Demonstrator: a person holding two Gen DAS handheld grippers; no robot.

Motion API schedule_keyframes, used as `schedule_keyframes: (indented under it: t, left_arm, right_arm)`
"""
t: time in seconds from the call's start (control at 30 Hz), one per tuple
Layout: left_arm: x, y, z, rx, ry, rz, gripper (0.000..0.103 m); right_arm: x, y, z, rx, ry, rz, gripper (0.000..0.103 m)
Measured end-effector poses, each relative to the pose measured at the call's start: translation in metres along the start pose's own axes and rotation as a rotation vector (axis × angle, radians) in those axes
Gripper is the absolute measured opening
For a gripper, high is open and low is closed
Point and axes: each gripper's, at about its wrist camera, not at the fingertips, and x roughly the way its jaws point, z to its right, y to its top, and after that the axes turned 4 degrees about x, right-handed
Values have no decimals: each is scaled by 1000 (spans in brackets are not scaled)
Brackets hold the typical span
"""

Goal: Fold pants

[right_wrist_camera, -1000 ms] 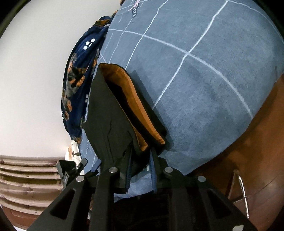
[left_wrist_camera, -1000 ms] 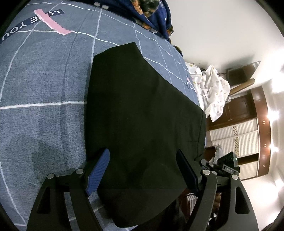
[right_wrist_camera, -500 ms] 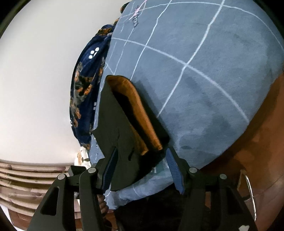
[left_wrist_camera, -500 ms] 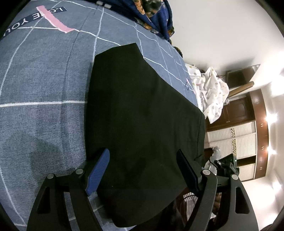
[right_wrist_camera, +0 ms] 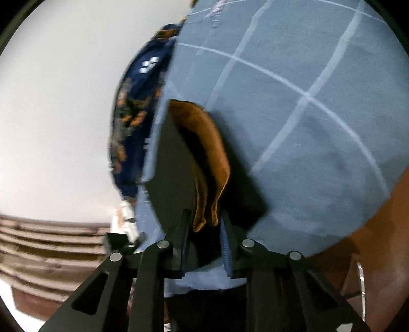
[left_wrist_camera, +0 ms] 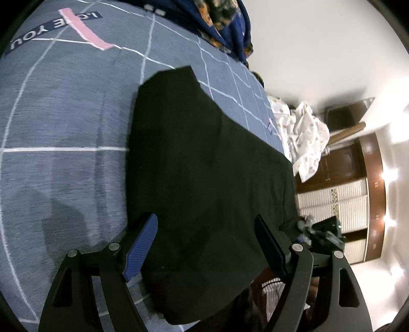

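Grey-blue bedsheet (left_wrist_camera: pixel 64 122) ruled with white grid lines, spread over a bed and serving as the folding surface, with a white wall and dark wooden cabinets (left_wrist_camera: pixel 342 163) behind. Black pants (left_wrist_camera: pixel 204 166) laid flat and lengthwise across the sheet, apparently already doubled into one long dark panel, near end reaching the bed's edge. Left tool (left_wrist_camera: pixel 204 245) poised low over that near end, blue-padded jaws standing wide to either side of the cloth and pressing on nothing, seemingly placed to steady or take hold of the edge. Right tool (right_wrist_camera: pixel 204 229) at the other end, jaws closing on a bunch of the black fabric, with the orange-brown lining (right_wrist_camera: pixel 207 153) of the waistband showing just beyond the fingers; cloth raised off the sheet there, probably so this end can be carried over for the next fold. Blur in the right wrist view, hence uncertain how firmly the pads bite. Heaped at the far side of the bed, a dark blue patterned blanket (left_wrist_camera: pixel 225 23), and near the corner a white spotted cloth (left_wrist_camera: pixel 304 135), both well clear of the work. Pink strip and lettering (left_wrist_camera: pixel 84 30) printed on the sheet, apart from the garment.
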Motion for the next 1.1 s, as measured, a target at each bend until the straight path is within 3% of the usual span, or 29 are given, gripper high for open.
schedule_keyframes:
  t: [0.07,0.1,0.17,0.27,0.37,0.47,0.6,0.83,0.9,1.1]
  left_arm:
    - [-7,0,-5,-25,5,31,79]
    - [-8,0,-7,-39,5,36,79]
    - [-9,0,-10,-60,8,36,79]
    - [-8,1,-7,-46,11,32,79]
    - [-4,0,-2,-11,41,27,79]
    - [-2,-1,3,18,68,27,79]
    - [-3,-3,4,22,72,25,79]
    - [-1,-4,5,34,82,25,79]
    - [-1,-4,5,40,88,23,79]
    - [-2,-5,3,37,81,22,79]
  right_arm:
    - [-2,-2,-27,-66,168,-6,20]
    - [-3,-2,-36,-113,176,-6,19]
    - [-4,4,-32,-155,82,12,18]
    - [4,18,27,-5,-54,-4,18]
    - [9,20,53,68,-17,-15,17]
    - [7,22,36,-6,-46,-16,17]
    - [4,24,39,-12,-57,-23,18]
    - [10,26,16,-102,-151,-3,32]
    - [9,29,8,-142,-209,21,45]
    - [17,41,5,-167,-220,-10,60]
